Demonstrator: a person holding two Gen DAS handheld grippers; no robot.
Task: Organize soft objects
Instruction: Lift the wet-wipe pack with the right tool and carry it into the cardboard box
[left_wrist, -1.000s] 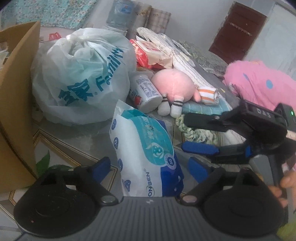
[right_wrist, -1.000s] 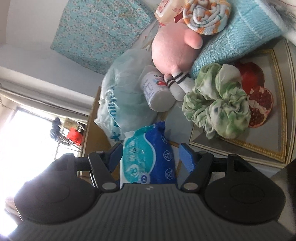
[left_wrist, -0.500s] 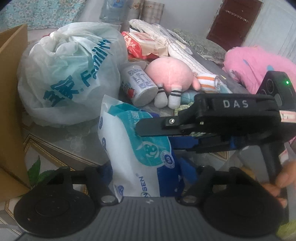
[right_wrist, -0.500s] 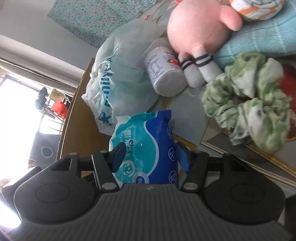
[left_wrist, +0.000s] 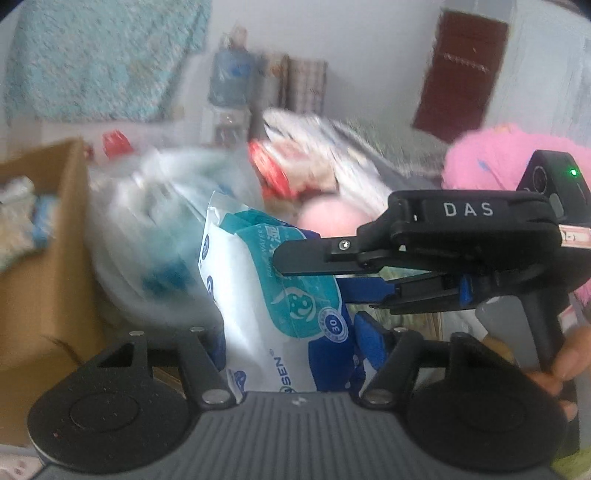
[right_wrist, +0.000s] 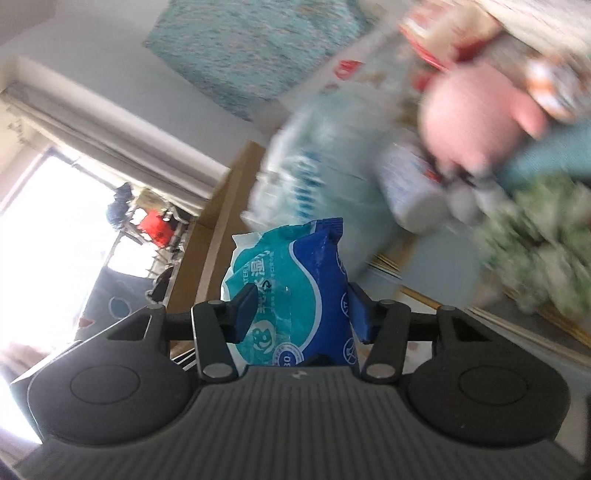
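Both jaws closing, clamped on wipes pack (left_wrist: 273, 295) | left view: cardboard box (left_wrist: 48, 266) | right view: window (right_wrist: 48, 229)

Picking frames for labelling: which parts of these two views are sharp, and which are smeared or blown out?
Left wrist: wipes pack and right tongs sharp, plastic bag and clutter behind smeared. Right wrist: the pack sharp, pink plush streaked, window blown out.

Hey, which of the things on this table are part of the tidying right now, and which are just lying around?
In the job:
- wet wipes pack, clamped by both the left gripper and the right gripper, whose jaws have just been closing on it
- cardboard box, likely where it goes

Lying about:
- plastic bag
- pink plush toy
- green scrunchie
- white bottle
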